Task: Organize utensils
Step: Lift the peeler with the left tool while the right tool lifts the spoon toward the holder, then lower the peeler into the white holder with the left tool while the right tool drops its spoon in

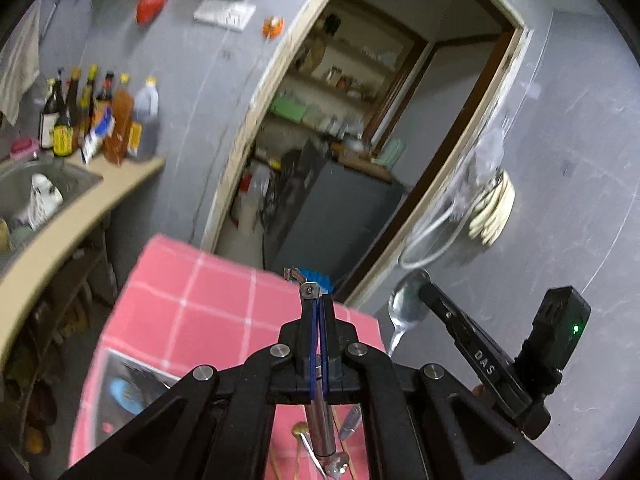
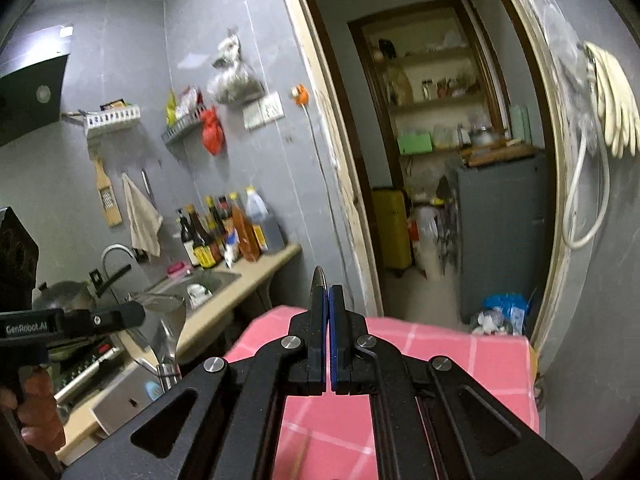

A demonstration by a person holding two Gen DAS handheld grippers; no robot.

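My left gripper [image 1: 317, 300] is shut on a metal peeler [image 1: 310, 290]; its handle runs down between the fingers [image 1: 325, 436]. It is held above the pink checked tablecloth [image 1: 192, 300]. My right gripper [image 2: 328, 300] is shut on a metal spoon, whose edge pokes above the fingertips [image 2: 319, 276]. In the left wrist view the right gripper [image 1: 430, 294] stands to the right, holding the spoon [image 1: 406, 300] bowl up. The left gripper [image 2: 120, 318] shows at the left of the right wrist view. More utensils [image 1: 348, 424] lie on the cloth below.
A counter [image 2: 240, 292] with a sink [image 2: 204, 284] and sauce bottles [image 2: 228, 232] runs along the left wall. An open doorway [image 2: 440, 160] leads to a storeroom with a grey cabinet [image 2: 500, 232]. A cable and gloves [image 2: 612, 108] hang right.
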